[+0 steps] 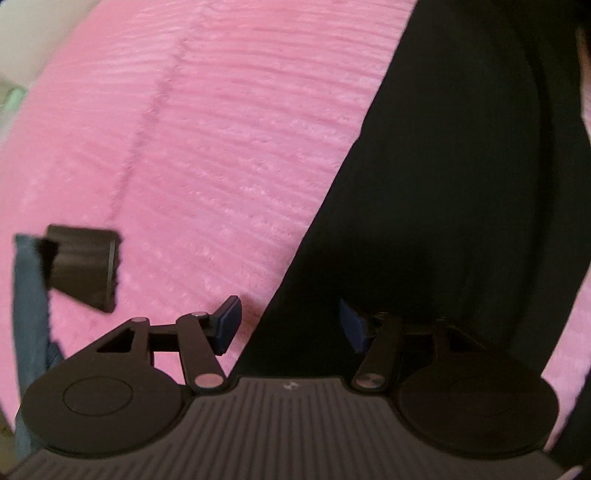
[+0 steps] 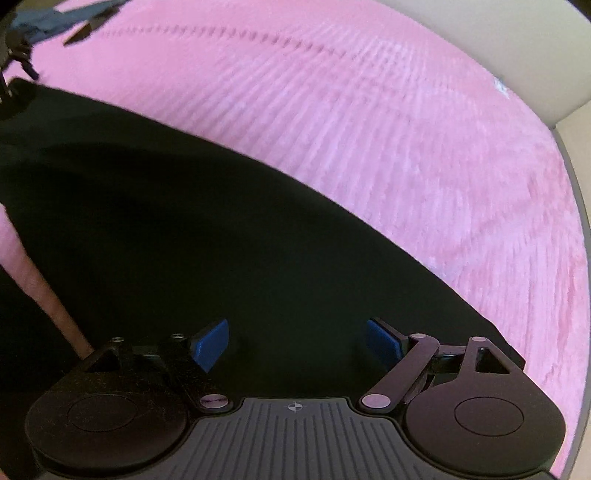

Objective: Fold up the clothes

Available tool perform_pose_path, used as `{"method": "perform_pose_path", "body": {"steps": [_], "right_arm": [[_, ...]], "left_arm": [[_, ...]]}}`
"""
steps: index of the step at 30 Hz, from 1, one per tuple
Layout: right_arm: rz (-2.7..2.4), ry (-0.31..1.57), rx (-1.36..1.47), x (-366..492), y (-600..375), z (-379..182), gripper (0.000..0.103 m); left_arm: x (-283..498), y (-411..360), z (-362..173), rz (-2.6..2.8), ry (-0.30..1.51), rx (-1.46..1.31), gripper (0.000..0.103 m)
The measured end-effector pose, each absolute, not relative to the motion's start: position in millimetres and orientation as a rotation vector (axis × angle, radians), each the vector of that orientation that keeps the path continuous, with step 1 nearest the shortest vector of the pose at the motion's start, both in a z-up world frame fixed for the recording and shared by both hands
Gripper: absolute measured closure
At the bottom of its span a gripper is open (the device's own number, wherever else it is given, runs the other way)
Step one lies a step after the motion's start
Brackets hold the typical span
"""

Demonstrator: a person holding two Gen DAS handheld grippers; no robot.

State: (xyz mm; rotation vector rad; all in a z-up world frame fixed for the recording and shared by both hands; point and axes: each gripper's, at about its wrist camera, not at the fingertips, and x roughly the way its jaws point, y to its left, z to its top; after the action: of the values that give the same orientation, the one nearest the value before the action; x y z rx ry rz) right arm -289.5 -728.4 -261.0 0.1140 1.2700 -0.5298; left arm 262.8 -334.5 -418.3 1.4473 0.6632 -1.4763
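Pink ribbed plush bedding [image 1: 229, 122] covers the whole working surface, with a pale headboard or wall [image 2: 491, 40] beyond its far edge. On it lies a black garment [image 2: 177, 229], spread flat, with a long straight edge running diagonally across both views.

The fabric looks thin, soft and light; it should drape and crease readily and slide little on the plush pile. By that judgement the best hold is a pinch on the straight edge or a corner, not the middle of the panel, where only a bunched fold would come up.

The left hand-held gripper [image 1: 290, 325] sits with its fingers spread wide, one blue pad [image 1: 229, 325] over the pink bedding and the other over the black cloth, so the garment's edge passes between them. The right hand-held gripper [image 2: 297, 345] is likewise spread, both pads over the black fabric, gripping nothing.

Only the left wrist view shows a dark block-shaped object [image 1: 86, 266] with a strip of blue-grey cloth [image 1: 31, 317] at the frame's left. Only the right wrist view shows the bedding's far border, blue-grey cloth [image 2: 48, 18] in its top left corner, and a narrow pink strip [image 2: 40, 291] where the garment parts.
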Motion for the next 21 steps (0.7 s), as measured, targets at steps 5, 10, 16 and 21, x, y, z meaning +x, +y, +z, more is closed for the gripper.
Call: {"method": "perform_pose_path", "body": {"steps": [5, 10, 16, 21], "right_arm": [[-0.541, 1.282, 0.105, -299.4, -756.5, -262.7, 0.019], [-0.530, 1.287, 0.047, -322.1, -801.5, -252.9, 0.019], [-0.386, 1.406, -0.143, -338.5, -860.4, -275.5, 0.019], [-0.159, 1.498, -0.284, -329.4, -899.3, -298.4, 0.019]], "left_arm": [[271.4, -347.8, -420.1, -1.543, 0.842, 1.466, 0.083], [256.7, -338.0, -400.9, -1.510, 0.713, 1.534, 0.102], [227.6, -311.4, -373.3, -1.412, 0.586, 1.513, 0.102], [198.6, -297.6, -362.0, -1.328, 0.517, 1.529, 0.102]]}}
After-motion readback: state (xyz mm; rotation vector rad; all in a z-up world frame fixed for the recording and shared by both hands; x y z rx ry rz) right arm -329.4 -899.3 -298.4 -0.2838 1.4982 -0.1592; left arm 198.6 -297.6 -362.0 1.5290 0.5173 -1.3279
